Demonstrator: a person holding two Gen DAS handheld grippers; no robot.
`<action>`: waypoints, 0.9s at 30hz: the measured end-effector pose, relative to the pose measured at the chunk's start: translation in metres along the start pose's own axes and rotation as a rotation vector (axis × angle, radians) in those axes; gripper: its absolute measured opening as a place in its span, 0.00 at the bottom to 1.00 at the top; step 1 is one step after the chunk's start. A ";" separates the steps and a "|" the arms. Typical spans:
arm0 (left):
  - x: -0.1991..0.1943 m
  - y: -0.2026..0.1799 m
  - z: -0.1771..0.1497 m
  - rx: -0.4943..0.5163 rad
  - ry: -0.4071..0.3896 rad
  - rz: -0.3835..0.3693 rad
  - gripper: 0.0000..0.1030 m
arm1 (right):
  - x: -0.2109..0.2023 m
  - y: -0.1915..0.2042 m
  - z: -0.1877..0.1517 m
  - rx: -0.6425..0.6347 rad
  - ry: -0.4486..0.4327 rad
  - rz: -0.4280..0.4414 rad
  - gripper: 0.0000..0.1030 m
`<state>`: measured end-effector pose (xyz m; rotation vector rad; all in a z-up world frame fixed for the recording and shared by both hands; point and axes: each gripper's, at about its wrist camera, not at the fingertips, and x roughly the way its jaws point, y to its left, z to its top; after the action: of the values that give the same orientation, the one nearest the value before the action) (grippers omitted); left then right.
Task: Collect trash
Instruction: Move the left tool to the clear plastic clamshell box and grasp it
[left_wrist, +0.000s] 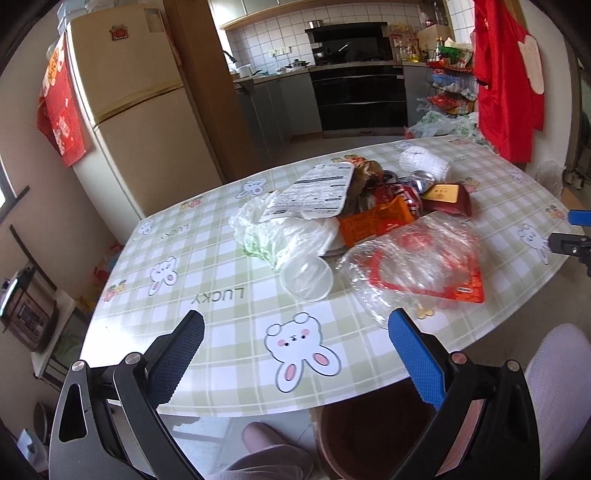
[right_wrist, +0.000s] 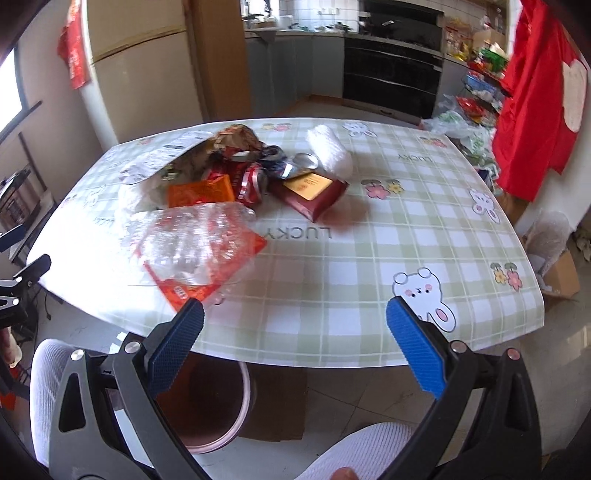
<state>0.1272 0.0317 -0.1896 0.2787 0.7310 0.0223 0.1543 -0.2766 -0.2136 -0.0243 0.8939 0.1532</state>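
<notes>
A pile of trash lies on the checked tablecloth (left_wrist: 221, 314): a clear plastic cup (left_wrist: 306, 277), a crumpled clear and orange wrapper (left_wrist: 417, 266) (right_wrist: 199, 251), a white plastic bag (left_wrist: 280, 232), a printed card (left_wrist: 314, 192), an orange packet (left_wrist: 373, 221) (right_wrist: 201, 192), a crushed red can (right_wrist: 253, 182), a dark red box with a gold label (left_wrist: 447, 197) (right_wrist: 312, 190) and a white wad (left_wrist: 424, 160) (right_wrist: 328, 149). My left gripper (left_wrist: 295, 347) is open and empty above the table's near edge, short of the cup. My right gripper (right_wrist: 295, 332) is open and empty over the near edge.
A round brown bin (left_wrist: 373, 428) (right_wrist: 210, 402) stands on the floor under the table's near edge, beside a white mesh chair (left_wrist: 557, 387). A fridge (left_wrist: 129, 103) stands at the left, kitchen counters and oven (left_wrist: 354, 74) behind, a red cloth (left_wrist: 506, 74) at the right.
</notes>
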 end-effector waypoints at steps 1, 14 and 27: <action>0.003 0.004 0.003 0.001 -0.002 0.005 0.95 | 0.004 -0.005 0.001 0.018 0.005 -0.002 0.95; 0.062 -0.010 0.016 -0.253 0.178 -0.362 0.77 | 0.040 -0.007 0.003 0.016 0.047 0.011 0.95; 0.128 -0.010 0.007 -0.640 0.392 -0.590 0.66 | 0.054 -0.001 0.003 -0.032 0.055 0.006 0.95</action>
<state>0.2265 0.0351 -0.2719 -0.5731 1.1285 -0.2521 0.1895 -0.2711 -0.2537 -0.0559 0.9464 0.1731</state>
